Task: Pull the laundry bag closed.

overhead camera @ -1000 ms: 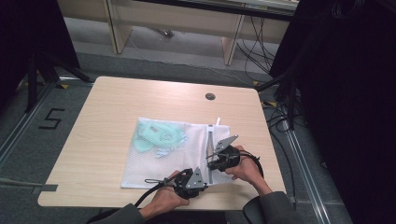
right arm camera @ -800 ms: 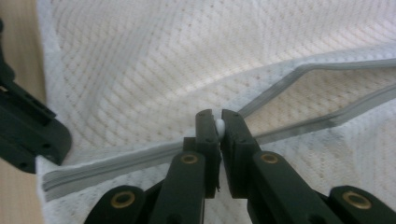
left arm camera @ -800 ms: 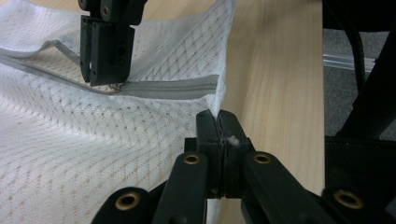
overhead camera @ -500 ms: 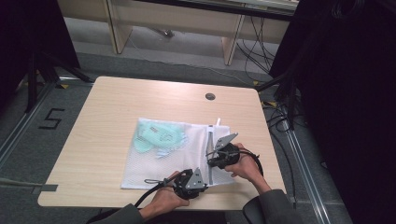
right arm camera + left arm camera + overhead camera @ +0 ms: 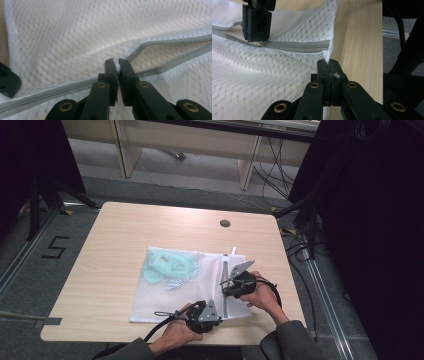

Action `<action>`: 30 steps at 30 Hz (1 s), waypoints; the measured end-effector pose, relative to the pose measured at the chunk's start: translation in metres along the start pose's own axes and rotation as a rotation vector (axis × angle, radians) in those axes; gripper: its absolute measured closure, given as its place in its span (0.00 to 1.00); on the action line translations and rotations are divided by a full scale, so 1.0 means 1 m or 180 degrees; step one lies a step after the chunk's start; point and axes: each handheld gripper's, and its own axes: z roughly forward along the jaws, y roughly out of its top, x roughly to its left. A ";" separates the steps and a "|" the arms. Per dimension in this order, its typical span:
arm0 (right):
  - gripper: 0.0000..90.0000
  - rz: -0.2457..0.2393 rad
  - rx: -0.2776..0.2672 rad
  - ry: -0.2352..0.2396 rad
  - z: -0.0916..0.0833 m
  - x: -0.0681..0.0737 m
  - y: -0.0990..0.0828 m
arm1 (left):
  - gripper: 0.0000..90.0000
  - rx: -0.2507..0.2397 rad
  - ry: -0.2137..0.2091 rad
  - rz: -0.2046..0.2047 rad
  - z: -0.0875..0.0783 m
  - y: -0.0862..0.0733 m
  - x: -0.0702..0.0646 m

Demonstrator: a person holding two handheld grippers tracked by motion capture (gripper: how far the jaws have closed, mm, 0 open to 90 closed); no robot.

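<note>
A white mesh laundry bag [image 5: 185, 292] lies flat on the wooden table [image 5: 150, 227] with a pale green garment [image 5: 167, 266] inside. Its grey zipper [image 5: 297, 46] runs along the bag's right end. My left gripper [image 5: 328, 66] is shut on the bag's corner, just past the closed end of the zipper, near the table's front edge [image 5: 218, 318]. My right gripper [image 5: 115, 65] is shut on the white zipper pull [image 5: 117, 67]. On one side of the pull the zipper's two tracks [image 5: 175, 53] spread apart; on the other they are joined. In the high view the right gripper [image 5: 227, 291] sits above the left.
A round cable hole [image 5: 225, 223] is in the table's far right part. Black cables [image 5: 160, 325] trail from the grippers over the front edge. Dark stands and floor cables surround the table [image 5: 300, 245].
</note>
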 end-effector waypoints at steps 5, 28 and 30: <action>0.96 0.0003 0.0001 -0.0055 0.000 -0.004 0.001 | 0.99 -0.0014 -0.0025 -0.0031 0.001 0.000 -0.001; 0.96 0.0040 -0.0037 -0.0129 0.004 -0.013 0.006 | 0.99 -0.0021 0.0018 -0.0052 0.000 0.000 0.002; 0.96 0.0003 -0.0026 -0.0115 0.005 -0.014 0.007 | 0.99 -0.0021 0.0003 -0.0072 0.000 0.000 0.001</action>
